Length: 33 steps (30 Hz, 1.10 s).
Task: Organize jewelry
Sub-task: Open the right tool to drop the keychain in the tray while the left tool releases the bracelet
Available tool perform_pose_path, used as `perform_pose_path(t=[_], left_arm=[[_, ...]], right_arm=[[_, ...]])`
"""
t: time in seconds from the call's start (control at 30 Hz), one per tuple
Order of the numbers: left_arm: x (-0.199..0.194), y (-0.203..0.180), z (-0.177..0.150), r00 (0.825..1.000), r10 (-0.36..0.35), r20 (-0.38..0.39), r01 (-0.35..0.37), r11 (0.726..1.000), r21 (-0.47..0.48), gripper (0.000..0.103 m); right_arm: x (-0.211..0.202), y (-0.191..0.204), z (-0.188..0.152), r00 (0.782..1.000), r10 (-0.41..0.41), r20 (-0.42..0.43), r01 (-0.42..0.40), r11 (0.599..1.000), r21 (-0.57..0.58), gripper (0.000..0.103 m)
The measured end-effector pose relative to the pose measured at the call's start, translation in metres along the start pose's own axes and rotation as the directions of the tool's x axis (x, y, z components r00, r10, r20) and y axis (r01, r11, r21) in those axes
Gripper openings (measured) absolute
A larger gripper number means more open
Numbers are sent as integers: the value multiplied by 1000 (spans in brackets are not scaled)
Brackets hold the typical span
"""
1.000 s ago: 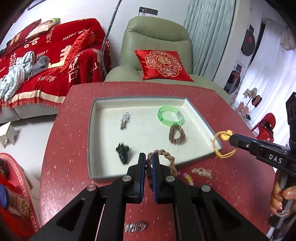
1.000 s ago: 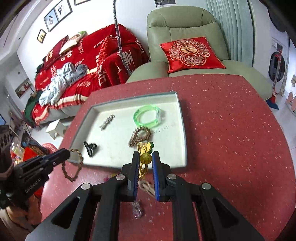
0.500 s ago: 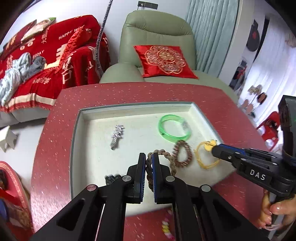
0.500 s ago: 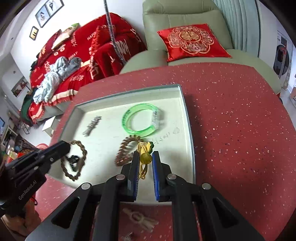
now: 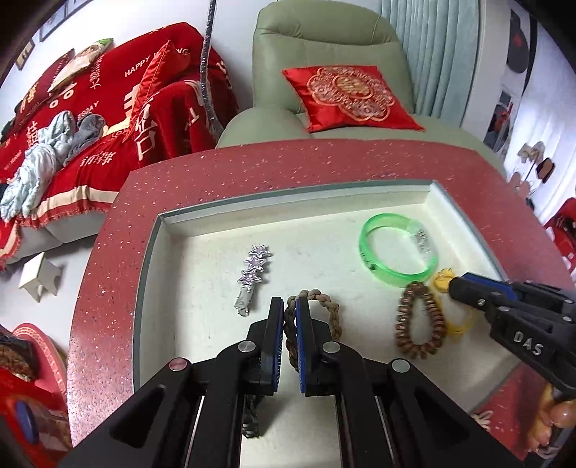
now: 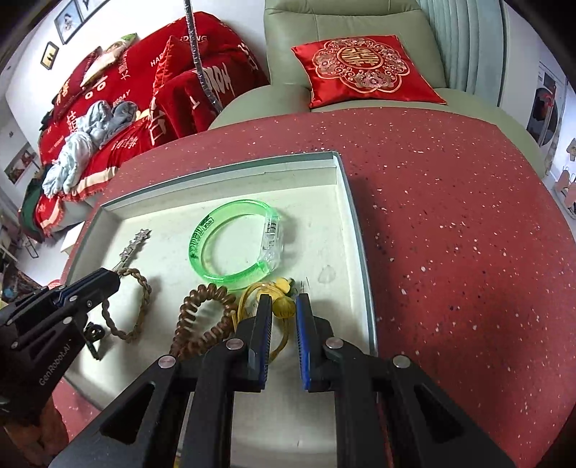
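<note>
My left gripper (image 5: 289, 306) is shut on a brown braided bracelet (image 5: 331, 309), low over the white, grey-rimmed tray (image 5: 288, 194). The right wrist view shows that gripper (image 6: 111, 279) at the left, with the braid (image 6: 144, 288) looping below it. My right gripper (image 6: 283, 304) is shut on the bead of a yellow cord bracelet (image 6: 282, 307) over the tray's right part (image 6: 223, 169). The left wrist view has it (image 5: 453, 284) at the right edge with the yellow bracelet (image 5: 441, 279). Inside the tray lie a green bangle (image 6: 237, 241), a brown coil band (image 6: 201, 316) and a silver star clip (image 5: 252, 277).
A black claw clip (image 6: 93, 334) lies in the tray under my left gripper. The tray rests on a red speckled table (image 6: 450, 216). A beige knotted piece (image 5: 482, 419) sits on the table by the tray's near corner. A green armchair (image 6: 324, 21) and a red-covered sofa (image 5: 90, 108) stand behind.
Both grippers have moved forward and down from the table's front to over the tray, each still holding its bracelet. The loose pieces on the near table have mostly slipped out of view.
</note>
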<state>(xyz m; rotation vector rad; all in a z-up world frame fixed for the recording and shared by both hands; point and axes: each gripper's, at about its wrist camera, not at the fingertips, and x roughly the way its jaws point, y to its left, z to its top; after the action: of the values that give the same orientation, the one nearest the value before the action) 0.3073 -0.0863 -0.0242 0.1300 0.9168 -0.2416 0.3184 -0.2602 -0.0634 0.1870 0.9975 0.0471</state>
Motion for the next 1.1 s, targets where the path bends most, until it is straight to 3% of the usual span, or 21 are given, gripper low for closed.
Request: perform_pose_path(t=[0.27, 0.33, 0.4, 0.77, 1.1], left_arm=[[19, -4, -4, 996, 74, -56, -73, 997, 23, 25], [18, -6, -5, 994, 97, -46, -95, 995, 37, 25], [18, -6, -4, 993, 105, -47, -103, 994, 39, 25], [6, -4, -4, 998, 64, -18, -64, 998, -1, 25], [-7, -4, -2, 999, 51, 18, -51, 999, -15, 25]], right_arm=[[2, 6, -1, 999, -38, 6, 38, 998, -44, 16], [2, 6, -1, 999, -32, 2, 32, 999, -35, 26], [0, 8, 0, 999, -34, 7, 34, 999, -33, 52], [-49, 9, -2, 994, 39, 101, -43, 998, 39, 57], [-69, -6, -24, 993, 63, 95, -73, 992, 99, 60]])
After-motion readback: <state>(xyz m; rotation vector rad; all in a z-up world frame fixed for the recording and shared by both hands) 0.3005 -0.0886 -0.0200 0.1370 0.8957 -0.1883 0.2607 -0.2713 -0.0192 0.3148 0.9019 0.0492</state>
